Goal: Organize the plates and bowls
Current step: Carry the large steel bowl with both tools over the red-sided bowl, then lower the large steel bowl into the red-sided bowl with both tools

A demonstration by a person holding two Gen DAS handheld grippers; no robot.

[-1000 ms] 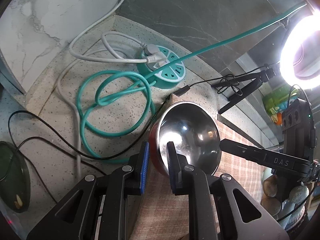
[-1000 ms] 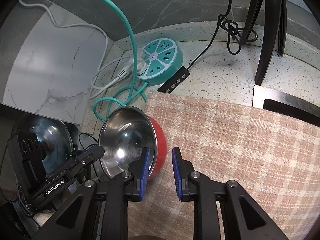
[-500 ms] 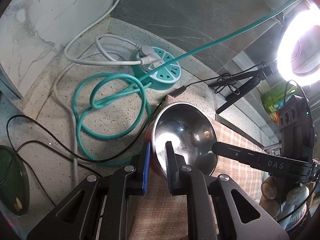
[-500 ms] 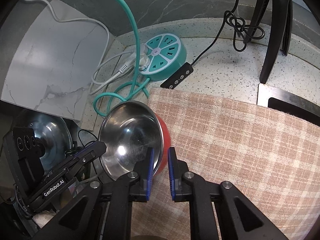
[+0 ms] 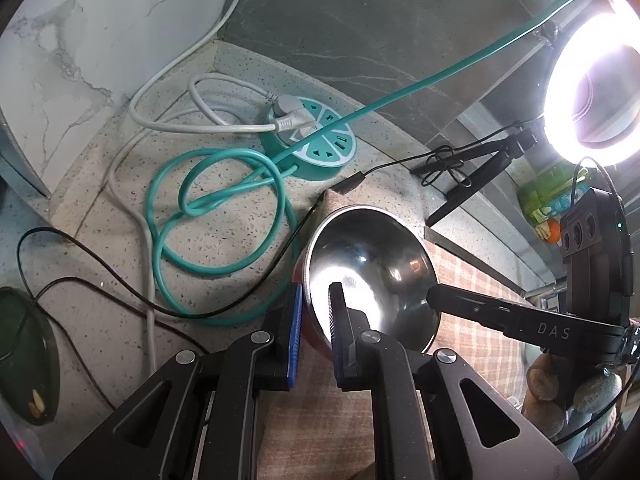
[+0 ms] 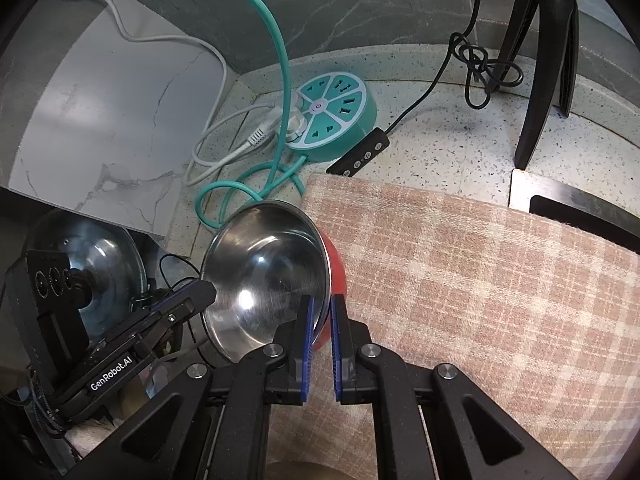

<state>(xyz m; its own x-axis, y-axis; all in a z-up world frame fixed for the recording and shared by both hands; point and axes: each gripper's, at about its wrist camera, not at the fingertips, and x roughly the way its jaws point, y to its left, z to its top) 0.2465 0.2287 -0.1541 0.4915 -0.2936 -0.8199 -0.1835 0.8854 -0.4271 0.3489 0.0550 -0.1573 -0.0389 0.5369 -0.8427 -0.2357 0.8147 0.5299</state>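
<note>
A bowl (image 5: 372,268), steel inside and red outside, sits tilted at the corner of the checked cloth (image 6: 480,280). My left gripper (image 5: 316,294) is shut on its near rim, one blue pad outside on the red wall and one inside. In the right wrist view the same bowl (image 6: 264,272) has my right gripper (image 6: 322,304) shut on its right rim, again with a pad on each side. Each gripper shows in the other's view: the right gripper's finger (image 5: 460,300) at the bowl's right edge, the left gripper's finger (image 6: 188,300) at its left edge.
A round teal power strip (image 5: 320,140) with a coiled teal cable (image 5: 224,208), white and black cords lie on the speckled counter behind the bowl. A lit ring light (image 5: 596,92) on a tripod (image 6: 548,60) stands at the right. A steel lid (image 6: 96,272) and a dark green plate (image 5: 24,352) lie left.
Both grippers' jaws have closed from a narrow gap onto the bowl's rim. The bowl has tipped slightly; the hands have barely shifted.
</note>
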